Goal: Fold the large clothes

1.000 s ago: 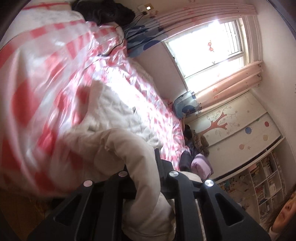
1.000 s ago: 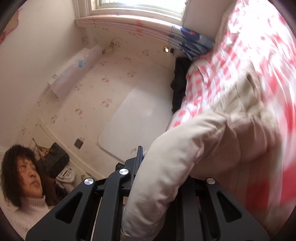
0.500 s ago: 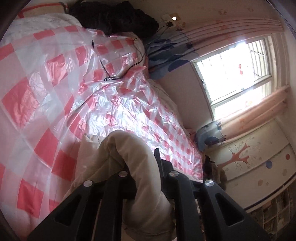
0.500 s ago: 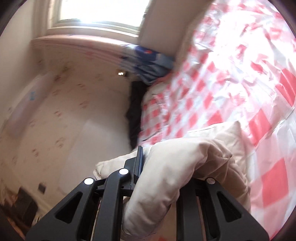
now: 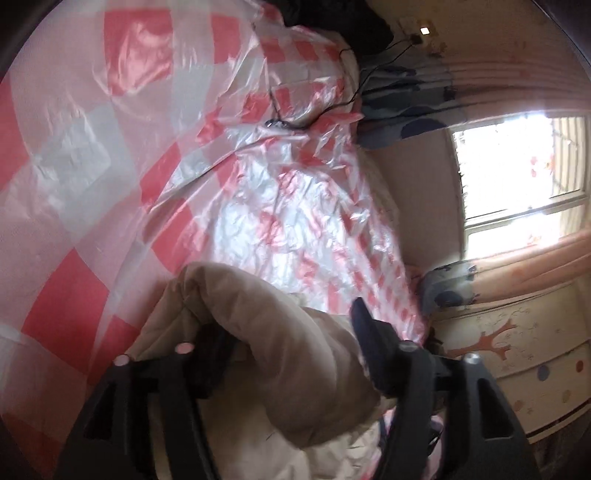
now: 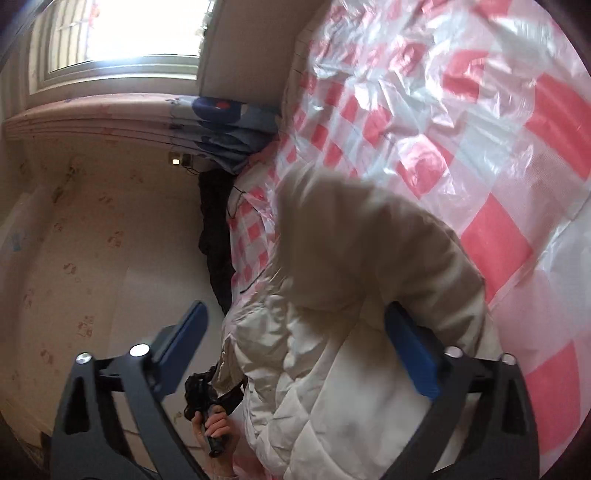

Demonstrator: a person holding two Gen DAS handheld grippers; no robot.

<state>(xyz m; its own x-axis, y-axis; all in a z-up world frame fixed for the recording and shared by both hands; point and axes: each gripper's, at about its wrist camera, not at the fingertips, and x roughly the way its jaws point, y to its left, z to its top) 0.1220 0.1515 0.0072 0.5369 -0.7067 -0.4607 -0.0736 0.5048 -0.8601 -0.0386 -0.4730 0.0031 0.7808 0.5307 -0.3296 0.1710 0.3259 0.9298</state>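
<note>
A bulky cream padded jacket point(image 5: 280, 354) lies on the bed over a red-and-white checked plastic sheet point(image 5: 110, 155). In the left wrist view my left gripper point(image 5: 288, 332) stands open, its fingers spread on either side of a thick beige fold of the jacket. In the right wrist view my right gripper point(image 6: 295, 332) is wide open, its blue pads point(image 6: 413, 350) apart, and the jacket point(image 6: 354, 295) lies loose between them on the checked sheet point(image 6: 480, 110).
Dark clothing point(image 5: 332, 22) and a black cable point(image 5: 295, 122) lie at the head of the bed. A window point(image 5: 517, 166), curtains and a painted cabinet point(image 5: 517, 350) stand beyond the bed's far side. A wall point(image 6: 92, 240) borders the bed.
Both grippers have opened and let go of the jacket folds they clamped. The jacket has come down onto the checked sheet.
</note>
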